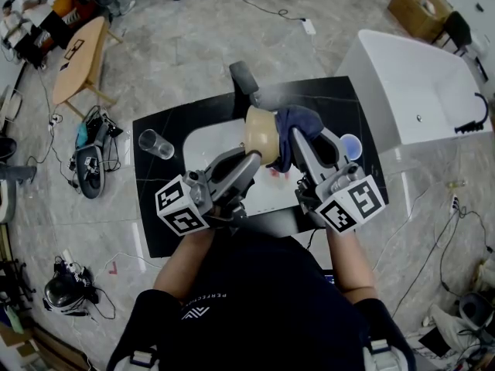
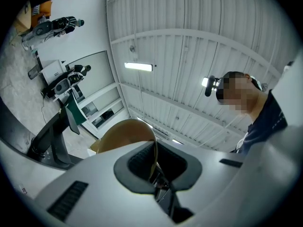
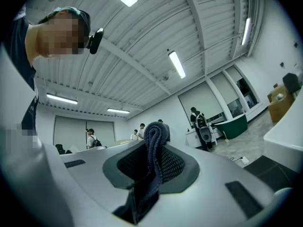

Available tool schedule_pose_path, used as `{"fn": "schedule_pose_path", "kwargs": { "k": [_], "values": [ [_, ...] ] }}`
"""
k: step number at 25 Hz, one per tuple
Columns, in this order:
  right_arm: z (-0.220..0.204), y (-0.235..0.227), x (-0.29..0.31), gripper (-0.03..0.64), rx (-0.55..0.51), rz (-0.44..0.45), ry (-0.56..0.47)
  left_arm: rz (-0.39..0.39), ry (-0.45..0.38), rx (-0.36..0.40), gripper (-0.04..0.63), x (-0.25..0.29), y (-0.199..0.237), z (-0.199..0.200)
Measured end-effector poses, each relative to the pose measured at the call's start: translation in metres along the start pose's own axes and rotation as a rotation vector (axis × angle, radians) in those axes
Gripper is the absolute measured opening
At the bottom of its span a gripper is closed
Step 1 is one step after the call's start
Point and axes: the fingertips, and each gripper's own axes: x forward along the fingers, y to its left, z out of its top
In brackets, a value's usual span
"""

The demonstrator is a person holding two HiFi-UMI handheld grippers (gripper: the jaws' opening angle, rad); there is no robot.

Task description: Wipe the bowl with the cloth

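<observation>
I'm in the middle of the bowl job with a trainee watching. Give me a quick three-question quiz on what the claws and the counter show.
1. True or false: the left claw is shut on the rim of the tan round bowl.
2. What does the right claw grip? A) dark blue woven cloth B) yellow sponge C) nothing
3. Fill in: in the head view, the clear drinking glass is on the black countertop to the bowl's ____.
Key: 1 true; 2 A; 3 left.

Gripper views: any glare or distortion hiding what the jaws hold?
Left gripper view: heavy fisheye bend, ceiling lamp glares, yet the bowl in the jaws is sharp. Right gripper view: same bend, bright ceiling strip, cloth in the jaws sharp.
</observation>
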Motion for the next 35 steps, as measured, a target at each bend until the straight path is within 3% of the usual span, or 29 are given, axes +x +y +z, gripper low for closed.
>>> {"fn": "schedule_pose_path", "kwargs": {
  "k": [6, 15, 29, 35],
  "values": [
    [-0.009, -0.006, 0.000, 0.082, -0.004, -0.049, 0.033, -0.015, -0.016, 0.010, 0.018, 0.002, -0.007, 0.006],
    [-0.016, 0.000, -0.002, 0.083, -0.002, -0.015, 0.076, 0.009, -0.019, 0.035, 0.018, 0.003, -0.008, 0.012],
    [-0.015, 0.039, -0.017, 0.082, 0.071, 0.250, 0.133, 0.027, -0.056, 0.058, 0.018, 0.000, -0.009, 0.018],
    [-0.015, 0.048, -0.021, 0.081, 0.094, 0.297, 0.140, 0.041, -0.043, 0.074, 0.018, 0.000, -0.008, 0.015]
  ]
}}
